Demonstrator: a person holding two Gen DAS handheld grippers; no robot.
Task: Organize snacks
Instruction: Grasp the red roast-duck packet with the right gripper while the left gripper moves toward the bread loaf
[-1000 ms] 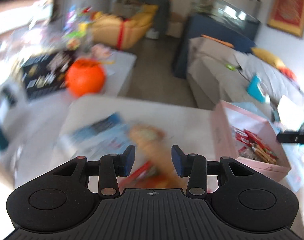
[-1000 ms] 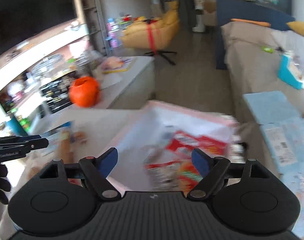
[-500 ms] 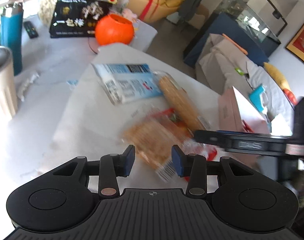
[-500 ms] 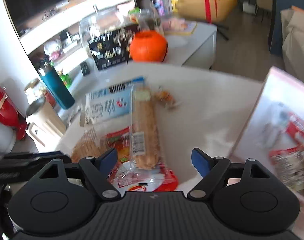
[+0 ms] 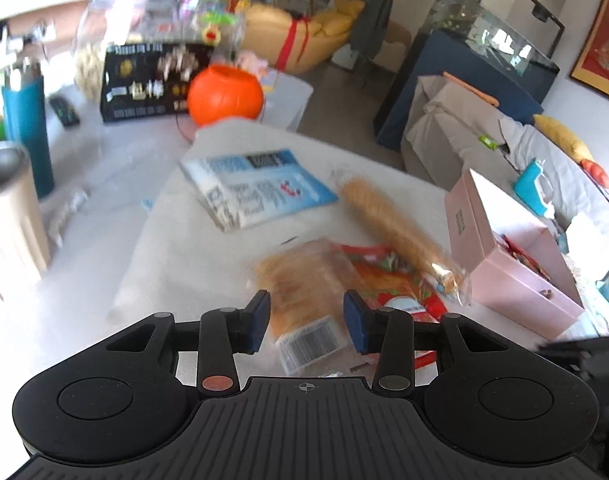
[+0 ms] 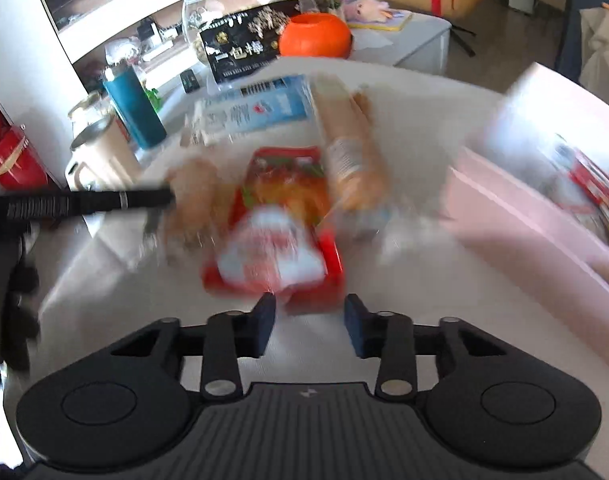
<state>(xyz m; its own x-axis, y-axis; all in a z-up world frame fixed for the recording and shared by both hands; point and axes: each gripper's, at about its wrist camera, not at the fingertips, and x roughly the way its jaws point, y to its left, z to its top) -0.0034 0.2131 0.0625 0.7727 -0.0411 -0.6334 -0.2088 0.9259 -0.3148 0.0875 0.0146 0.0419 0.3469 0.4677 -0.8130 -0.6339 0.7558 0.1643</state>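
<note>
The right gripper (image 6: 306,330), jaws just narrowed but still apart with nothing clamped, is aimed at the near edge of the red snack packet (image 6: 282,220). The left gripper (image 5: 306,326) is held part-open over the clear biscuit bag (image 5: 304,284), not gripping. The packet should be pinched at its edge, lifted clear of the baguette pack (image 6: 350,156), then carried to the pink box (image 6: 516,216).
</note>
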